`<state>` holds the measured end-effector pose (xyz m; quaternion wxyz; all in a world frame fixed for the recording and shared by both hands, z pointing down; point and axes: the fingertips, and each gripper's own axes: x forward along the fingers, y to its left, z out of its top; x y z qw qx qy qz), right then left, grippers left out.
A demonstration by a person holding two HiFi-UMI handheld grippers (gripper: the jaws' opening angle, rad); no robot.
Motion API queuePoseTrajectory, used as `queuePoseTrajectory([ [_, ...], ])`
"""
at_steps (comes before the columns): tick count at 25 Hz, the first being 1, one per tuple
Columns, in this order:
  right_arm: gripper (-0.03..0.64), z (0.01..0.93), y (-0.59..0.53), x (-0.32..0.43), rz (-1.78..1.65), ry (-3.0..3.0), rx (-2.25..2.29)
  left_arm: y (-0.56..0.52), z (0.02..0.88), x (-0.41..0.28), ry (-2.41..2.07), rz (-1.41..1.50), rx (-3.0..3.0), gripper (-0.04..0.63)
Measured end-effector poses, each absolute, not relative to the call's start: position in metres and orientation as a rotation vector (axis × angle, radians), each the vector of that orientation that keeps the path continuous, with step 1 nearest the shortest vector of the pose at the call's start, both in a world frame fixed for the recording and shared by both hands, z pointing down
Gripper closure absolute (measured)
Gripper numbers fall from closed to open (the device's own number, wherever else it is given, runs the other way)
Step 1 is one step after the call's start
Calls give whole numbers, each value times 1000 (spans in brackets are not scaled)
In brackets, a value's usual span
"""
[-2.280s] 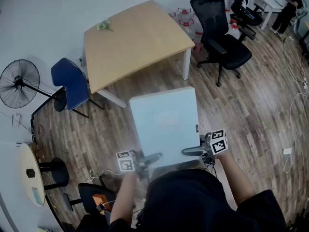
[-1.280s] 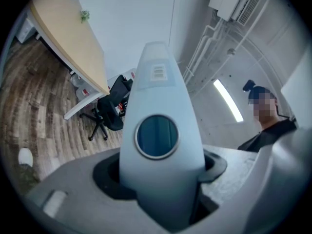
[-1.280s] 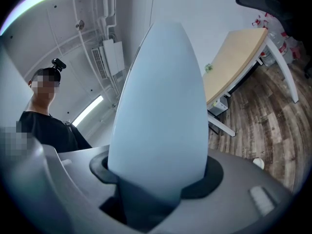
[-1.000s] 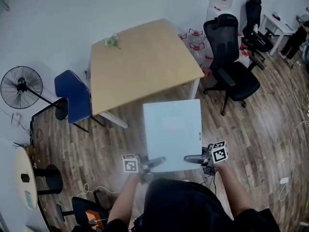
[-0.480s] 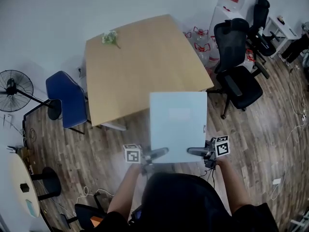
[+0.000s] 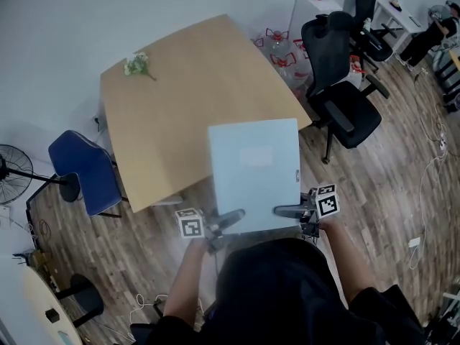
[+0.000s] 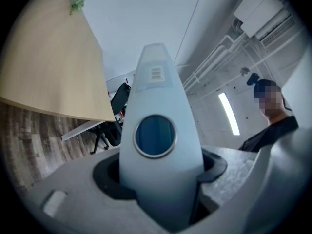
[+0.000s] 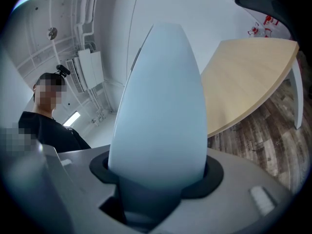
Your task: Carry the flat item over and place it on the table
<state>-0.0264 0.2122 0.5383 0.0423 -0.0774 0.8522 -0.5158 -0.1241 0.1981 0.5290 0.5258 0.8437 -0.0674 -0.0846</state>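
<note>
- Pale blue flat binder (image 6: pixel 255 167): your left gripper (image 6: pixel 228 220) and right gripper (image 6: pixel 287 210) each have their jaws clamped on its near edge.
- Its long axis runs straight ahead of both jaws, toward the light wooden table (image 6: pixel 165 99).

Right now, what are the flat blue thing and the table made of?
Folder: probably plastic-covered board, smooth and matte; its spine hole has a shiny, metal-looking ring. Table: pale wood-look top, maybe laminate, with an even, faint grain.
</note>
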Motion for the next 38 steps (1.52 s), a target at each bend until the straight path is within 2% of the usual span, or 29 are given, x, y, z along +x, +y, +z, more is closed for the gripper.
queuePoseTrajectory([
  [12,302,561,122,-21,-1627,2595,-179,112,550,-120,-234,-214,1986,271],
  [31,304,604,-146,86,-1933,2471,-55,-145,602,-17,-411,-239,1785,258],
  [38,308,635,-241,105,-2028,2420,17,-229,647,7,-470,-276,1638,252],
])
